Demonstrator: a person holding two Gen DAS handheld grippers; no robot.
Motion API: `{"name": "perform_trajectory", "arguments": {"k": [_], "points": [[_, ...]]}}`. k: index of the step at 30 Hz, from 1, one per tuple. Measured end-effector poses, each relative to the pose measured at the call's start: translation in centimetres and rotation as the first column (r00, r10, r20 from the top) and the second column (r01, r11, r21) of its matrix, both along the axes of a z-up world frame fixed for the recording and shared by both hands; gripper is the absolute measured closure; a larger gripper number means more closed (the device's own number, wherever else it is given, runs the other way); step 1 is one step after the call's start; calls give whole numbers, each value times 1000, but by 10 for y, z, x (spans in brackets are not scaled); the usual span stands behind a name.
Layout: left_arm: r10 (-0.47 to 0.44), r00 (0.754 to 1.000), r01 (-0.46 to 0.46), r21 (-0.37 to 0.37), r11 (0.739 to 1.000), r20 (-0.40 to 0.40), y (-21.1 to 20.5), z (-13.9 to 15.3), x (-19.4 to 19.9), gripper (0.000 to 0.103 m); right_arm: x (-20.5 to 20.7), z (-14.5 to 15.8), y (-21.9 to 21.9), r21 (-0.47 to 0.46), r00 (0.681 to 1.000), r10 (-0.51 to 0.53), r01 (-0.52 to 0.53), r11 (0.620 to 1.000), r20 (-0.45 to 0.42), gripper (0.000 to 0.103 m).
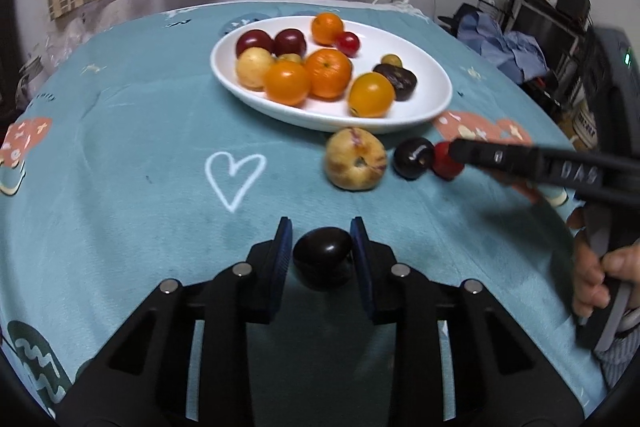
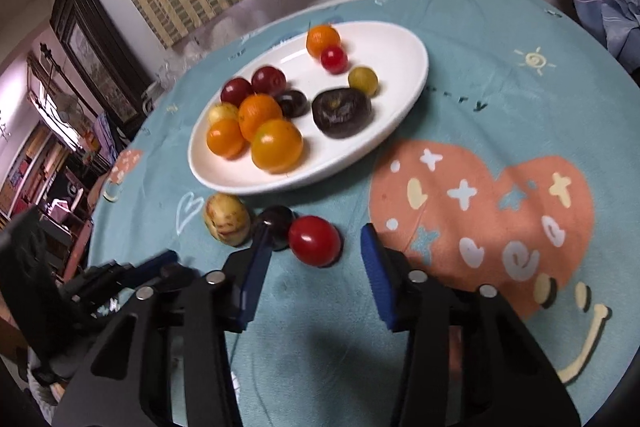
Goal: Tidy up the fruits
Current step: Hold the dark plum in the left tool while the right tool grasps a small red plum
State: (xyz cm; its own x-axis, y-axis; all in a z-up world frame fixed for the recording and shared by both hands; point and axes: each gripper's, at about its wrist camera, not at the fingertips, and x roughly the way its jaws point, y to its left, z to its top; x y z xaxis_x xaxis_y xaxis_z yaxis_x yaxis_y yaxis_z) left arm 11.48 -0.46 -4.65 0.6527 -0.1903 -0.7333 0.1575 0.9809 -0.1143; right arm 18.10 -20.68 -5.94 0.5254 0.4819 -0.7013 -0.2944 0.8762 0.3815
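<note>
left gripper (image 1: pixel 322 247): blue pads pinching a glossy dark oval plum (image 1: pixel 322 255) on the teal printed cloth (image 1: pixel 120 131). right gripper (image 2: pixel 314 241): jaws spread, flanking a small round red tomato (image 2: pixel 315 240), not touching.

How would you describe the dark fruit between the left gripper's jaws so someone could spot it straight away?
Start at the white oval plate of fruit on the teal tablecloth. Come toward the near edge, past the white heart outline, to the left gripper. The glossy near-black fruit sits alone between its blue pads, apart from the three fruits beside the plate.
</note>
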Motion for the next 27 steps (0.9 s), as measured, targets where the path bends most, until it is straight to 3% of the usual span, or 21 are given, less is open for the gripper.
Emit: {"name": "perform_trajectory", "arguments": {"k": [7, 11, 27], "points": [[-13, 1000, 13, -3, 1000, -17, -2, -4, 1, 72, -7, -4, 15, -106, 998, 43, -38, 994, 46, 73], [-19, 999, 19, -4, 1000, -28, -5, -7, 2, 72, -8, -4, 21, -158, 995, 53, -39, 987, 85, 73], [-24, 1000, 24, -8, 1000, -17, -7, -7, 2, 72, -15, 6, 15, -119, 993, 43, -31, 992, 107, 76]]}}
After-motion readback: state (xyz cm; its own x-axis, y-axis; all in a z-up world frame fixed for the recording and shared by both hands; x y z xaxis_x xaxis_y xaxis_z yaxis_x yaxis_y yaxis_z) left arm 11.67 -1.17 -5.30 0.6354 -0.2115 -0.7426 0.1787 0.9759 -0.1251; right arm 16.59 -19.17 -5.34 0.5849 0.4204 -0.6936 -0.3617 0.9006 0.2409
